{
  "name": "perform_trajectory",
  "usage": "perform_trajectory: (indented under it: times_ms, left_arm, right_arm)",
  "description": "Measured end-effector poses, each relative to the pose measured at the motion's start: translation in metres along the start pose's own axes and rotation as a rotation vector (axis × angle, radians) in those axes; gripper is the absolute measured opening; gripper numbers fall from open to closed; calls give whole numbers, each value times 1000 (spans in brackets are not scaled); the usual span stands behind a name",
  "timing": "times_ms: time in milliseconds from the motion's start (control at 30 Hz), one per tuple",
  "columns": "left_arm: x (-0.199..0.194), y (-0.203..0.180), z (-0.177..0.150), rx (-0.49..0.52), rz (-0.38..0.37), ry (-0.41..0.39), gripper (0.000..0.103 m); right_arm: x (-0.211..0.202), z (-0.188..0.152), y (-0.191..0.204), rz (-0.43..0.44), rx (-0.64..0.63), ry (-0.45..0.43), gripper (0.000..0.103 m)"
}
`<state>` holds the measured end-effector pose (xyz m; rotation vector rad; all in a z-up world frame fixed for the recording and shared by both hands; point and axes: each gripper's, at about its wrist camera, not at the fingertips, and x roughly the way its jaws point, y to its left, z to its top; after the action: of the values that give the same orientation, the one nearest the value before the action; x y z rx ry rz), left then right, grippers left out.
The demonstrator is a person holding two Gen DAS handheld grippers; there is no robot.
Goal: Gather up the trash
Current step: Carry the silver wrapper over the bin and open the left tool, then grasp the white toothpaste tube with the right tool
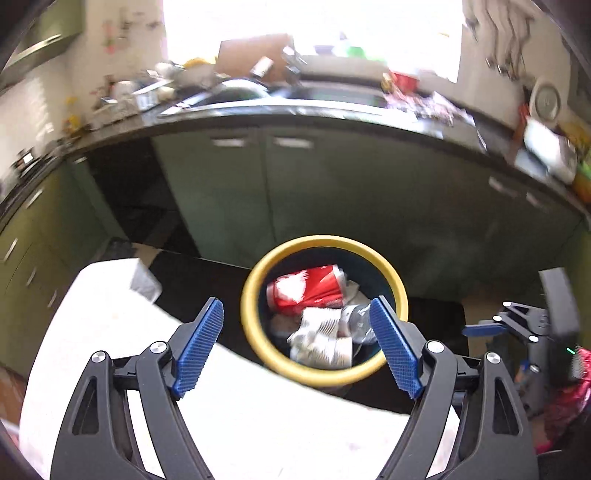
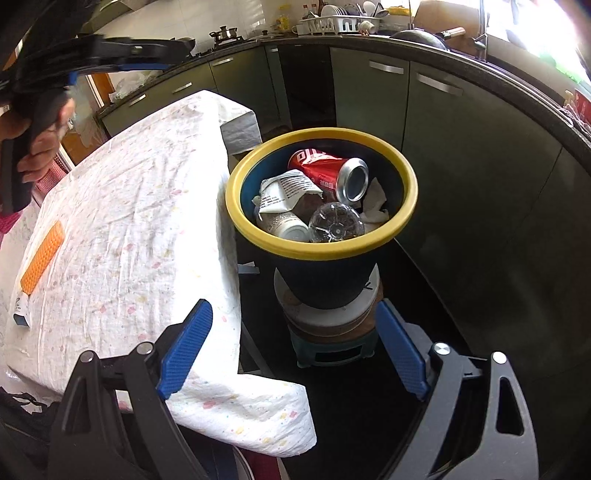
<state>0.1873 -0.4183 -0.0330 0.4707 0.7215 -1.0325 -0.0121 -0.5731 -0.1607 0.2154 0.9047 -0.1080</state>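
A dark bin with a yellow rim [image 2: 406, 173] stands on a round white stool [image 2: 325, 314] just beside the edge of the tabletop [image 2: 147, 206], which is draped in a white, faintly speckled cloth. Inside the bin lie a red drink can [image 2: 325, 168] on its side, a crumpled white wrapper with printed text [image 2: 288, 190], a clear plastic bottle [image 2: 336, 223] with its base turned upward, a white paper cup [image 2: 288, 229] and a bit of white tissue [image 2: 375, 199]. The left tongs [image 1: 297, 314] hang over the near side of the bin with their blue pads spread wide and nothing between them; the picture from that side is blurred. The right tongs [image 2: 293, 317] are also spread wide and empty, poised lower down, one blue pad above the cloth's edge and the other beside the stool. On the tabletop, well apart from the bin, rests an orange ribbed piece [image 2: 42, 254] with a small printed packet [image 2: 20, 308] touching its near end. At the far left of the right-hand view a person's hand [image 2: 38, 147] grips the handle of the other tool. Behind the bin runs a dark kitchen counter [image 2: 461, 55] with green cabinet doors below it, a sink and a dish rack [image 2: 340, 22] along the top, and a bright window above.
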Motion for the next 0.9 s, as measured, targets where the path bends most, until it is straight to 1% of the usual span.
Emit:
perform_trajectory:
  times_ms: [133, 233, 367, 433, 467, 567, 667, 767, 833, 867, 900]
  left_arm:
    - [-60, 36, -45, -104, 80, -60, 83]
    - [-98, 67, -85, -179, 192, -107, 85]
    - [-139, 108, -138, -312, 316, -159, 85]
    - [-152, 136, -164, -381, 360, -165, 85]
    - [-160, 144, -177, -413, 389, -168, 85]
    - [-180, 166, -217, -475, 475, -174, 85]
    - [-200, 197, -254, -544, 574, -176, 87]
    - [-217, 225, -287, -610, 661, -182, 89]
    - [-221, 245, -306, -649, 717, -169, 89]
    - [-221, 256, -314, -669, 741, -164, 89]
    - [-219, 264, -320, -688, 762, -162, 89]
  right_arm:
    - [-2, 5, 24, 4, -48, -4, 85]
    - [-3, 10, 44, 16, -90, -11, 85]
    - [0, 15, 74, 37, -161, -2, 85]
    - [4, 18, 92, 57, -207, 7, 85]
    - [6, 20, 101, 68, -228, 12, 85]
    - [14, 25, 130, 99, -301, 29, 85]
    - [20, 28, 163, 138, -386, 43, 85]
    - [22, 28, 196, 192, -476, 60, 85]
    - [22, 26, 219, 236, -530, 69, 85]
    - [21, 24, 231, 263, -556, 75, 83]
    - [20, 23, 243, 292, -581, 82, 80]
